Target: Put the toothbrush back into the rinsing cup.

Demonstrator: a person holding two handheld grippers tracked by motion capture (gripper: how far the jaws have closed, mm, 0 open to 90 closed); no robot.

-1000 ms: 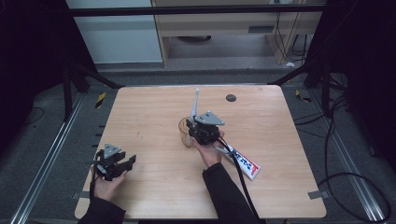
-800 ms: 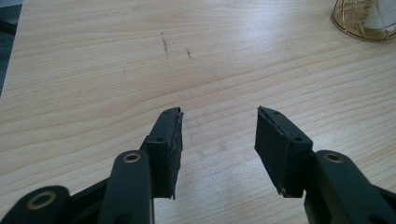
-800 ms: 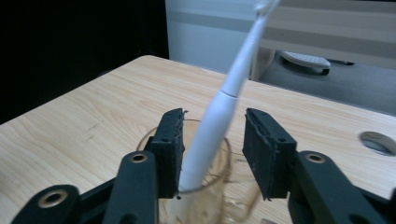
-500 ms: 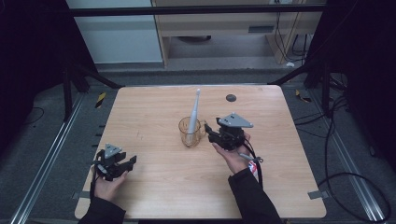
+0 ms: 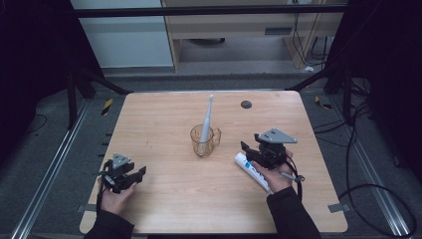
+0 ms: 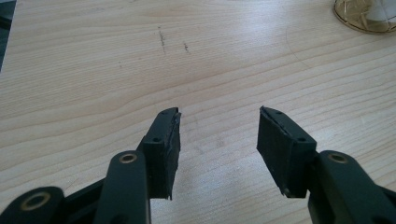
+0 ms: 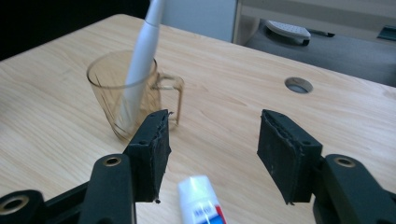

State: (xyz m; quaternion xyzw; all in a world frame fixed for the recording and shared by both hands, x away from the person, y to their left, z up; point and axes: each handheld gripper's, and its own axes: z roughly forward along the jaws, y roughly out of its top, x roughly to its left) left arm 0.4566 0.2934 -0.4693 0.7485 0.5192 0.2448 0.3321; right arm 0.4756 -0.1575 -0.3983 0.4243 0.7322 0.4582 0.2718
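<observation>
A clear amber mug [image 5: 196,140] [image 7: 105,93] stands mid-table with a white toothbrush [image 5: 207,115] [image 7: 140,60] leaning upright in it. To its right a white toothpaste tube [image 5: 251,169] [image 7: 201,200] lies flat on the table. My right gripper [image 5: 247,149] [image 7: 212,116] hovers over the tube's near end, pointing toward the mug. Its jaws have just been opening and stand open, with nothing pressed between the pads. At the front left my left gripper [image 5: 139,173] [image 6: 219,112] rests low over bare wood, open and empty. The mug's base [image 6: 369,16] shows far ahead of it.
The wooden table [image 5: 164,119] has a round cable hole [image 5: 246,104] [image 7: 298,85] near its far edge. Dark floor, metal rails and cables surround the table. Cabinets stand beyond the far edge.
My right gripper has moved right, away from the mug to above the toothpaste tube, and its jaws have spread wider. The toothbrush stays in the mug. The left gripper has not moved.
</observation>
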